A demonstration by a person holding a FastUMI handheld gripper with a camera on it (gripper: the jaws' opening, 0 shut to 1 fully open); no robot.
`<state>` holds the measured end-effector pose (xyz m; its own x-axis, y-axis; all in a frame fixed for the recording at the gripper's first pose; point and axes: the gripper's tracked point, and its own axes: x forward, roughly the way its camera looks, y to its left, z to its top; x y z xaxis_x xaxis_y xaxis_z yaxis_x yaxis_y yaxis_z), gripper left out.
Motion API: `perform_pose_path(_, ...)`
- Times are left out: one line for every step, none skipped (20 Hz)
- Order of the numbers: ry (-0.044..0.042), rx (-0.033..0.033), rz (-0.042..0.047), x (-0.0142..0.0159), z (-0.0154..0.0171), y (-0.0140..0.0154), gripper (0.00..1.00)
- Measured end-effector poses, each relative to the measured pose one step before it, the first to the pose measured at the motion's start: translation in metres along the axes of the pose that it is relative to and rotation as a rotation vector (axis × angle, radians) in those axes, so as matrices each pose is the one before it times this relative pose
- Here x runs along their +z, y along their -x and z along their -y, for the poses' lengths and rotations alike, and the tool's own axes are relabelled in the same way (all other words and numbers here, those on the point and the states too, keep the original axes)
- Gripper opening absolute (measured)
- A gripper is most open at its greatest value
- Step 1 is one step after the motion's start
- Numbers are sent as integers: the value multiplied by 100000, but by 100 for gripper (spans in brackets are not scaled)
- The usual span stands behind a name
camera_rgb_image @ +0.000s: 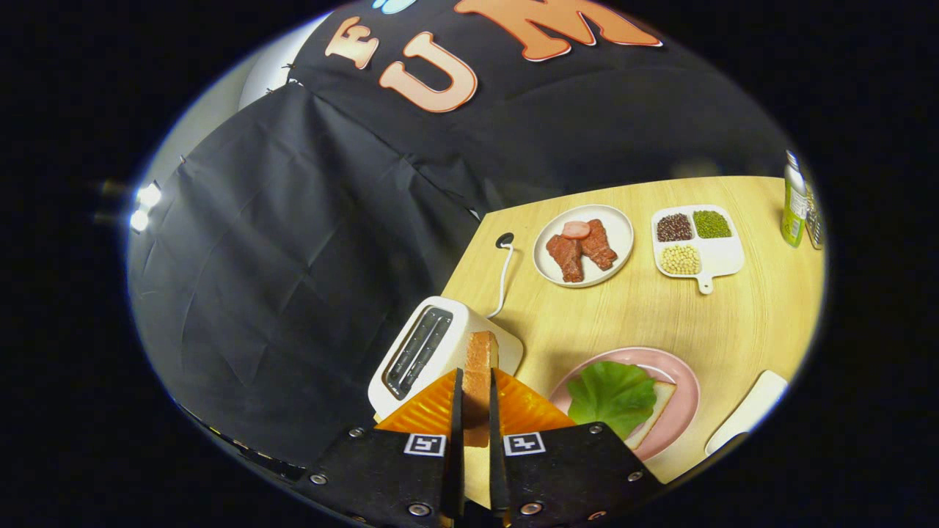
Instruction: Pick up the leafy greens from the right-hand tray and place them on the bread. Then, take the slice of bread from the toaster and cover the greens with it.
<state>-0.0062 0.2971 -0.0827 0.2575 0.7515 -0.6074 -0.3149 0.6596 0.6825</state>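
Your gripper (475,400) at bottom centre is pinching the tan bread slice (480,367) edge-on, just above the white toaster (429,352). It's light and crumbly, so go gentle. The green leaf (610,394) already lies on the pink plate's (678,381) bread, lower right.

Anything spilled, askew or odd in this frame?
Nothing stands out. The gripper is shut on the bread slice above the toaster; the greens lie on bread on the pink plate.
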Motion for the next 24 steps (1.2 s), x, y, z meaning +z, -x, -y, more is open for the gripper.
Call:
perform_pose_path(-844, 91, 91, -425, 484, -109, 14)
perform_pose_path(-253, 383, -171, -583, 562, -111, 14)
perform_pose_path(-536, 120, -400, -619, 748, -119, 14)
perform_pose_path(-1460, 54, -531, -643, 828, -266, 14)
perform_pose_path(-2256, -349, -215, -517, 733, -93, 14)
perform_pose_path(-1772, -566, -134, -261, 893, -53, 14)
perform_pose_path(-1493, -1125, 207, -178, 915, 64, 14)
perform_pose_path(-326, -1295, 418, -103, 995, -217, 14)
perform_pose_path(1538, -2141, -772, -419, 1303, -208, 14)
perform_pose_path(-178, -2157, -1026, -531, 1288, -344, 14)
perform_pose_path(-1402, -1251, -1245, -539, 901, -413, 14)
perform_pose_path(-2448, 619, -1062, -486, 623, -270, 15)
perform_pose_path(-1527, -434, -136, -166, 743, -59, 14)
perform_pose_path(290, -2267, 897, 77, 1079, -68, 14)
perform_pose_path(1113, -2163, 1014, -71, 1082, 16, 14)
perform_pose_path(-229, -311, 436, -114, 460, -29, 14)
perform_pose_path(-1150, 983, 69, -163, 33, 37, 14)
perform_pose_path(-1171, 320, 496, -88, 267, -5, 14)
perform_pose_path(20, -644, 737, 39, 506, 150, 14)
perform_pose_path(634, -1321, 852, 102, 528, -53, 14)
perform_pose_path(1116, -2084, 929, -83, 732, -84, 18)
perform_pose_path(2033, -3731, 1233, 61, 886, -8, 21)
perform_pose_path(4005, -5377, 2196, 134, 1379, 22, 31)
perform_pose_path(4241, -4848, 1895, 126, 1269, -78, 35)
